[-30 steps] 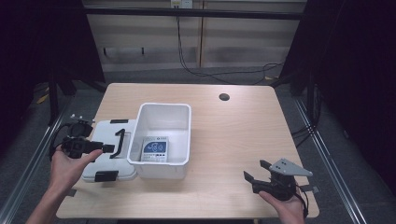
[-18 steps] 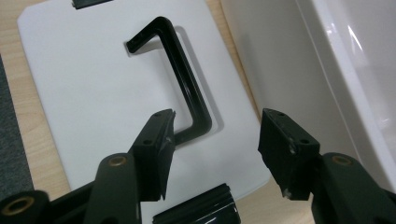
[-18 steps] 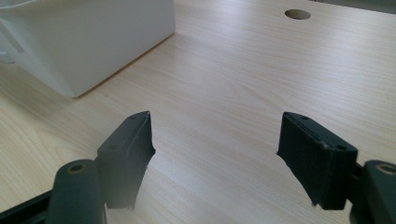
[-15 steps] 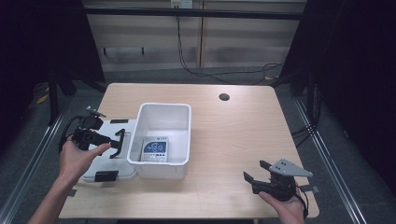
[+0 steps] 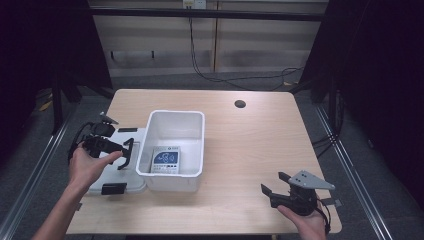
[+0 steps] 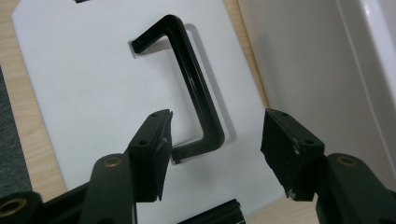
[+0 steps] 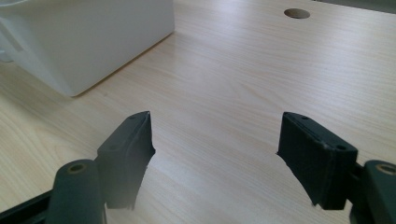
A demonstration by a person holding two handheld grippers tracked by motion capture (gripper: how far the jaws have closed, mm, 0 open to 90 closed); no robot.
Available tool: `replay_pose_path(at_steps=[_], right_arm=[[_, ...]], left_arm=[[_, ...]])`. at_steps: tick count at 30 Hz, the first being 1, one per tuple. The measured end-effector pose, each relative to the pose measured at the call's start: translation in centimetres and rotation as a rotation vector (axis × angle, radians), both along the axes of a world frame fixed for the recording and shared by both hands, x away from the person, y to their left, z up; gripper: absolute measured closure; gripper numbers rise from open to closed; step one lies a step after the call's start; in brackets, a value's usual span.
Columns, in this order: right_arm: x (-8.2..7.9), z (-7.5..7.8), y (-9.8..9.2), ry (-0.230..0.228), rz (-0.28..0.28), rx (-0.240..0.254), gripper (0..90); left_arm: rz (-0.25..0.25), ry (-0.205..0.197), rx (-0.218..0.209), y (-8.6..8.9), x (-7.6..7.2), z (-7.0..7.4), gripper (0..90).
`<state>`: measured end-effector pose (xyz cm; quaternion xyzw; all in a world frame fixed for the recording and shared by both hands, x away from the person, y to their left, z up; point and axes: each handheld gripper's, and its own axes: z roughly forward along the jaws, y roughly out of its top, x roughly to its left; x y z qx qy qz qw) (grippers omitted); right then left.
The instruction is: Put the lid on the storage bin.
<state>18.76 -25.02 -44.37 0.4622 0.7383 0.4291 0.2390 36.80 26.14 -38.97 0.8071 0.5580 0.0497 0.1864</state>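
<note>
From the high view, the left gripper [image 5: 120, 152] hangs over the flat white plastic lid [image 5: 116, 165], which lies on the pale wooden table [image 5: 260, 145] just beside the white plastic tub [image 5: 176, 145]. A small blue and white packet [image 5: 165, 159] sits in the tub; its writing is too small to read. The right gripper [image 5: 274, 187] rests near the table's front edge, jaws spread, holding nothing.

In the left gripper view, the jaws have just been opening and the lid's black bent handle [image 6: 196, 100] lies past them, not pinched. If they come down crooked, one jaw might bump the handle and push the lid away.

The right gripper view has bare wood between the wide jaws.
</note>
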Motion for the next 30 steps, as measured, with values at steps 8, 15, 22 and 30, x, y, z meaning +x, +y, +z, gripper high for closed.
replay_pose_path(at_steps=[8, 15, 22, 30], right_arm=[[0.0, -0.1, -0.1, 0.004, -0.006, 0.000, 25.7], [-0.1, -0.1, 0.0, 0.005, -0.002, -0.003, 25.7], [0.0, -0.2, 0.0, 0.016, 0.001, -0.003, 25.7], [0.0, -0.2, 0.0, 0.014, -0.001, -0.002, 25.7]], left_arm=[[0.016, 0.077, 0.065, -0.8, 1.8, -0.4, 42.0], [0.044, 0.119, 0.106, -1.8, 3.0, -0.6, 44.4], [0.054, 0.145, 0.130, -2.2, 3.6, -1.3, 44.5], [0.108, 0.152, 0.146, -1.9, 4.2, -1.4, 49.9]])
